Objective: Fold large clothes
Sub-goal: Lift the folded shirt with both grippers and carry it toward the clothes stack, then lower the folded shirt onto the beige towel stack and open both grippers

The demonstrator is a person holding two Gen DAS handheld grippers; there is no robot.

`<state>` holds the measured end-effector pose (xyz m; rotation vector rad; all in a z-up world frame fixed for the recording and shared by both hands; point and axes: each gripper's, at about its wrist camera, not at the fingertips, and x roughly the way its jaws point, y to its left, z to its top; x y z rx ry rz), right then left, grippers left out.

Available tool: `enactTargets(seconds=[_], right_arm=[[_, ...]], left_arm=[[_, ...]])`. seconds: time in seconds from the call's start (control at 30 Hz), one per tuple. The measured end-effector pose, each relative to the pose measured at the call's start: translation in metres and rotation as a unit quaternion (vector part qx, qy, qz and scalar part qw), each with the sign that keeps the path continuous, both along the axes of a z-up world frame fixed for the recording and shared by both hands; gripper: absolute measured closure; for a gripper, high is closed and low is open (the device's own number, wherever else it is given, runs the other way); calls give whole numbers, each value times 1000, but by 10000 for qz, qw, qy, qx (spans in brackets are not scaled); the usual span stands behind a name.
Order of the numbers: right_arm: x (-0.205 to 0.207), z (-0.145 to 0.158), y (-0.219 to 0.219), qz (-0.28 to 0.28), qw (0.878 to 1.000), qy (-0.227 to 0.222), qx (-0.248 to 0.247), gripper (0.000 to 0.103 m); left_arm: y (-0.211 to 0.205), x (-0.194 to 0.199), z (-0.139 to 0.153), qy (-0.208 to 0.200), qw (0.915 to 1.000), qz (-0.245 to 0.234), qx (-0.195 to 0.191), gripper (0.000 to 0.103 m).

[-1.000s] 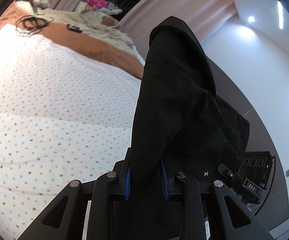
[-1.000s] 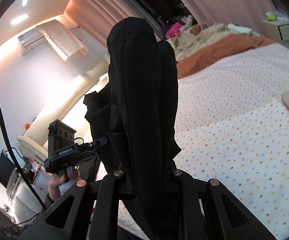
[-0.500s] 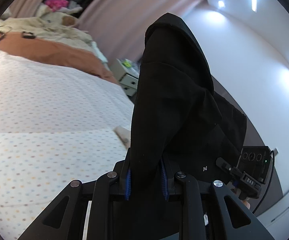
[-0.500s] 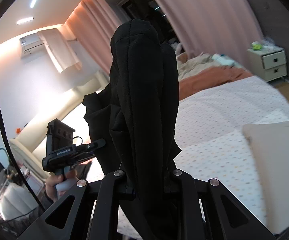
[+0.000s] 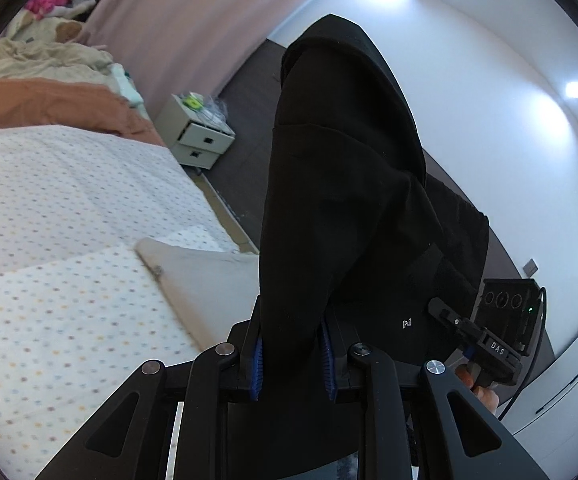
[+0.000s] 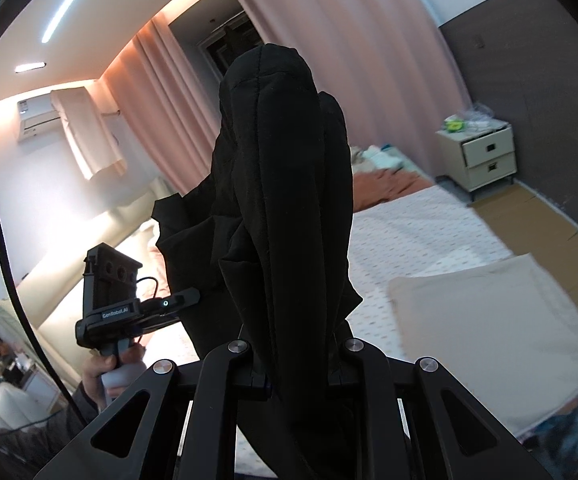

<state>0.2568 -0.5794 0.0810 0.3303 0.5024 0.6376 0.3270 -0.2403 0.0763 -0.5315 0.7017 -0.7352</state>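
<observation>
Carry step, I'd say: the black garment (image 5: 341,208) is off the bed (image 5: 61,184) and held up between both tools, not yet laid flat for folding. From where I stand it hangs in the air over the bed's dotted sheet, bunched into a thick vertical roll in front of each camera, with a slack web of cloth running between the two grips. A beige pillow (image 6: 493,320) lies on the sheet at about 4 o'clock of the right grip, and a white nightstand (image 6: 477,152) stands at 2 o'clock by the dark wall. Next move probably calls for picking a bare stretch of sheet, pulling the two held points apart so the cloth goes taut, then lowering it flat without catching the pillow. Left gripper (image 5: 292,354): jaws narrow, blue pads (image 5: 257,360) pinching a thick fold of the garment. Right gripper (image 6: 295,372): jaws nearly together, clamped on another bunched fold. Each tool sits in a person's hand (image 6: 109,376), the other one visible at 8 o'clock in the right view.
</observation>
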Motion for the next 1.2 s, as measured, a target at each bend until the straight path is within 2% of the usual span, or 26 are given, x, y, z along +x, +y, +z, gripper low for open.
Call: enactTargets(seconds=[0.13, 0.2, 0.37, 0.57, 0.87, 1.0, 1.2], right_arm=[[2, -2, -28, -109, 9999, 9, -133, 87], [4, -4, -41, -212, 9995, 55, -211, 87], [6, -10, -73, -433, 9988, 96, -222, 87], [24, -28, -99, -604, 9970, 394, -294, 87], [108, -84, -110, -647, 9914, 1050, -439, 87], [147, -101, -101, -636, 9864, 1239, -879, 87], [183, -130, -101, -561, 9780, 1632, -1171, 87]], left_arm=[[-36, 17, -8, 178, 9998, -56, 13, 79], [-55, 11, -8, 228, 9997, -86, 27, 80], [-90, 25, -19, 320, 9988, -354, 67, 80], [-123, 45, -46, 689, 9960, -561, 122, 80], [-127, 104, -101, 1312, 9884, -664, 381, 80], [-127, 130, -119, 1490, 9857, -604, 498, 80], [-126, 155, -144, 1770, 9812, -591, 503, 80]])
